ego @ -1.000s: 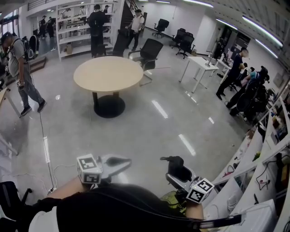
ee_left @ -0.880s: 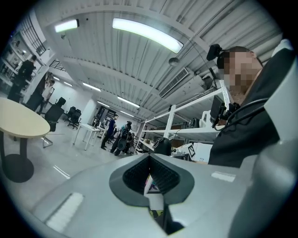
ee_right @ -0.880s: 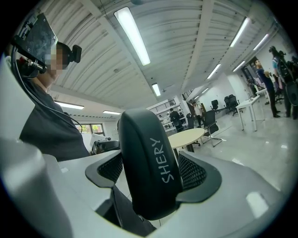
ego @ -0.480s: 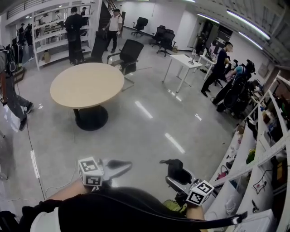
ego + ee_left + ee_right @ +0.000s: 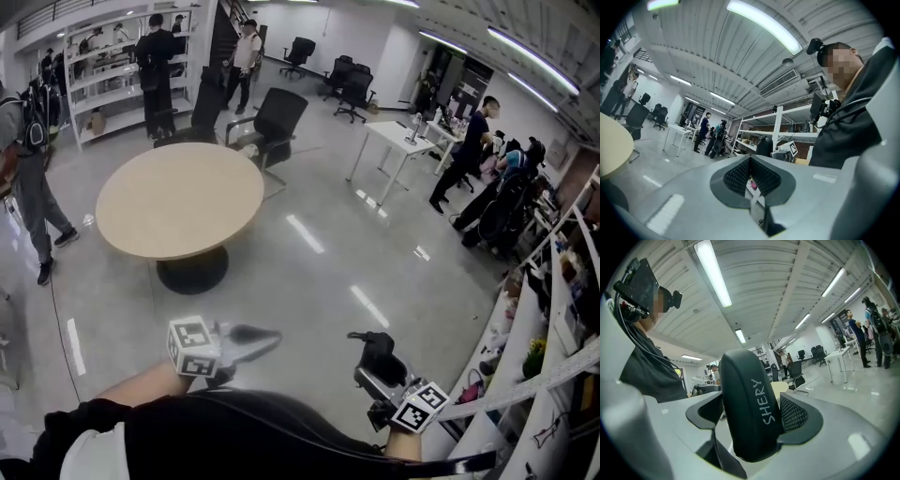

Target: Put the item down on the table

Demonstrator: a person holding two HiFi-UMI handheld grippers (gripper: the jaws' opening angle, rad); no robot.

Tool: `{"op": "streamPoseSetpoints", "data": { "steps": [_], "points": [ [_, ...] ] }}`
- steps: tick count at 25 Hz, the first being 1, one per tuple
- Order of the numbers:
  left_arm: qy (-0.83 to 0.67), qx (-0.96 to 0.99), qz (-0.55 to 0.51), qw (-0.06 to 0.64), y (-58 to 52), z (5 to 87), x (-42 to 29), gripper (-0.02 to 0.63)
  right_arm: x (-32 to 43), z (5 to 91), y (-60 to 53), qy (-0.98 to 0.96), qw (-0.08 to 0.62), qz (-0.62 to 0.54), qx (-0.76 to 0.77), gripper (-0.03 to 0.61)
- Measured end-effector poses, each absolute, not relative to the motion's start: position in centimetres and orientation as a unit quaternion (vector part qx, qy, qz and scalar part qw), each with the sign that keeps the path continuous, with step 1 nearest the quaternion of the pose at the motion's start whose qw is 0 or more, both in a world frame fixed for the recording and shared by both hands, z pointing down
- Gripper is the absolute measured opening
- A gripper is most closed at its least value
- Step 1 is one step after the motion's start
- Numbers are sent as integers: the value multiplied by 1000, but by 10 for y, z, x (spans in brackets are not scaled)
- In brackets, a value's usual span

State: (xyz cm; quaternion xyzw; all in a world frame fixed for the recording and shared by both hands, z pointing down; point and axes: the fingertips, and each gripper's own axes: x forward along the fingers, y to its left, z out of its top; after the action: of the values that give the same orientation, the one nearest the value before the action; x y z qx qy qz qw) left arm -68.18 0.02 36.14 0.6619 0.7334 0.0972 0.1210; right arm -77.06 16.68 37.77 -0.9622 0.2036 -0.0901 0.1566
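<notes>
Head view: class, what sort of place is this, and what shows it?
Probably an open-plan office or lab workspace. A round table stands in the open floor, with black office chairs behind it, a white desk to one side and white shelving along the far wall.

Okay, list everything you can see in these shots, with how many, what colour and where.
round table: one, beige top, black base, on the floor ahead.
office chairs: several, black, behind the table and further back.
desk: one, white, right of the table.
shelving: one unit, white, back left.
people: several, standing around the room.
case: one, black, marked SHERY, carried off the floor.
left gripper: grey, jaws together, empty.
right gripper: grey, jaws closed on the case.
</notes>
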Motion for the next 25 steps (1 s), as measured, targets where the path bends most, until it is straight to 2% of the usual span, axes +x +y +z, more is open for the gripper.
{"op": "streamPoseSetpoints", "data": {
  "steps": [5,10,19,25],
  "points": [
    [723,671,109,122,26,376,-632,-3,-724,401,203,204,177,-97,-958,388],
    [706,690,107,118,98,390,-578,-3,-661,421,277,226,187,-93,-951,388],
    [670,722,97,144,207,356,-497,-3,-560,387,393,283,161,-96,-941,388],
    [662,725,114,153,255,363,-455,-3,-511,393,447,283,171,-108,-937,388]
  ]
}}
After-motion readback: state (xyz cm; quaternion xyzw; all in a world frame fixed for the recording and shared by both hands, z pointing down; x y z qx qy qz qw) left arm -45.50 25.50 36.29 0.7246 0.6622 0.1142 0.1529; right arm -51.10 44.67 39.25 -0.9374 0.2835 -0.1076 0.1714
